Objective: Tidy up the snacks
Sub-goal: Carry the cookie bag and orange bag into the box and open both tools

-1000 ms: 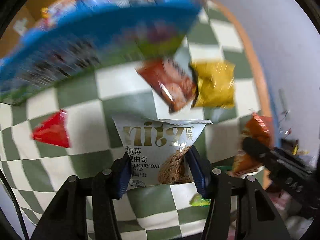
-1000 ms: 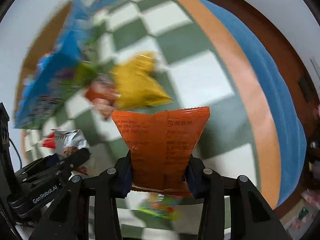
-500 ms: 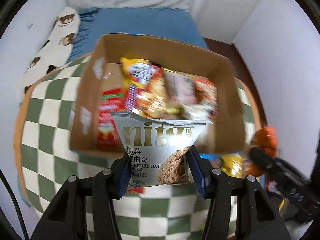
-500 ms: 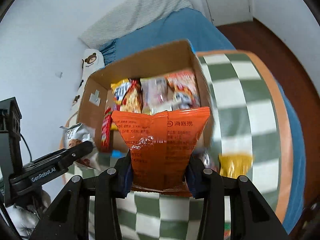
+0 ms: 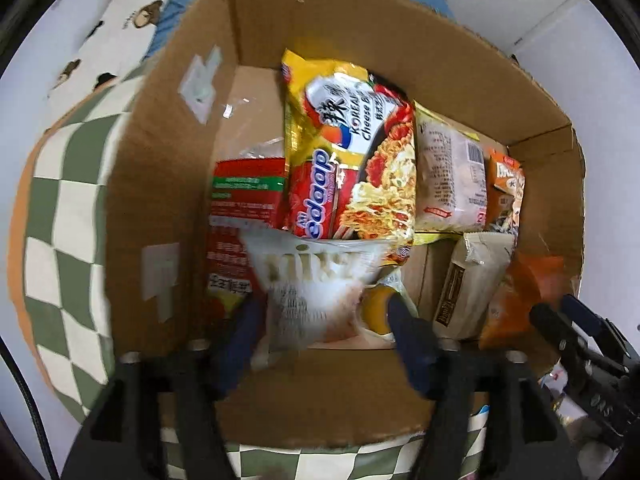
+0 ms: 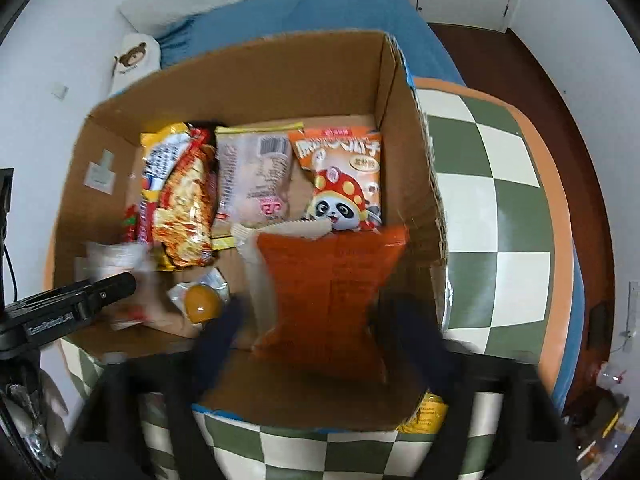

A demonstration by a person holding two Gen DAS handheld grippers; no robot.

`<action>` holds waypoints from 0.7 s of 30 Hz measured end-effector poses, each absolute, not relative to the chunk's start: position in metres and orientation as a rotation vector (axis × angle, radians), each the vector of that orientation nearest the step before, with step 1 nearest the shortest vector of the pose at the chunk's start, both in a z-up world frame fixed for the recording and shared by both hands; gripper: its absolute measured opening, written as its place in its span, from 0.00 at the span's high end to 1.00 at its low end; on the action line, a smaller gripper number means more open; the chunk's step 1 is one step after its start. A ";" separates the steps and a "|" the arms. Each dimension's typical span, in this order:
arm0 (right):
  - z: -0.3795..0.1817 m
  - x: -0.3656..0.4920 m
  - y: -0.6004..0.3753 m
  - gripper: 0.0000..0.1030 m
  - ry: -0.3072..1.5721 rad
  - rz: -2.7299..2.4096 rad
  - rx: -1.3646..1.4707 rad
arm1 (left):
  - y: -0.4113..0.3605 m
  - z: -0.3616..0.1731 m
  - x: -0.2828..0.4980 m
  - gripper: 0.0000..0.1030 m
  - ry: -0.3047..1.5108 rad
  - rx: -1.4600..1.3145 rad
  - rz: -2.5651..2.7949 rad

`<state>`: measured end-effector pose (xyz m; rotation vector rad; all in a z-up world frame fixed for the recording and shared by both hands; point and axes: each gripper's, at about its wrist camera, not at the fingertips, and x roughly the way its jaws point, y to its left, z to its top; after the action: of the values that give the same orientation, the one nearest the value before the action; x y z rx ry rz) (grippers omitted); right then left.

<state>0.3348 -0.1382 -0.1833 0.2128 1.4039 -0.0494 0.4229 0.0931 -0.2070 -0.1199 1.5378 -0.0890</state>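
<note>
Two hand-held grippers hang over an open cardboard box [image 6: 400,128] on a desk [image 6: 504,208] covered in a green-and-white checked cloth with an orange border. The left gripper [image 5: 320,320] has its blue-padded fingers [image 5: 412,344] spread wide, standing clear on both sides of a white cookie pouch [image 5: 316,292] blurred by motion above the box's near left corner. The right gripper [image 6: 324,328] likewise has its fingers [image 6: 424,344] parted to either side of an orange snack packet [image 6: 332,284], also blurred, at the near right of the box. Inside the box, on the near floor, lies a small clear pack holding a round yellow-orange sweet [image 6: 202,300], beside a cream-coloured wrapped bar [image 5: 468,280]. Farther in, a red packet [image 5: 240,200] with Chinese print stands against the left wall, then a yellow instant-noodle bag [image 5: 352,152] reading "Korean Cheese" and "Sedaap", a pale pink pack [image 6: 256,176] with a barcode, and an orange bag [image 6: 344,176] showing a cartoon panda in a mushroom cap. A yellow packet [image 6: 424,416] peeks from under the box's near right corner. Beyond the desk is a bed with blue bedding [image 6: 312,16], a bear-print pillow [image 5: 120,28], white walls and a dark wooden floor [image 6: 540,64].
</note>
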 end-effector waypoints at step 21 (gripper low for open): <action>-0.176 0.315 -0.128 0.09 1.342 -0.088 0.210 | 0.089 -0.166 0.379 0.22 1.319 -0.030 -0.025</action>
<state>0.3155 -0.1277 -0.1759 0.2103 1.3416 -0.0882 0.3789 0.0893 -0.1662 -0.0303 1.3192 -0.0253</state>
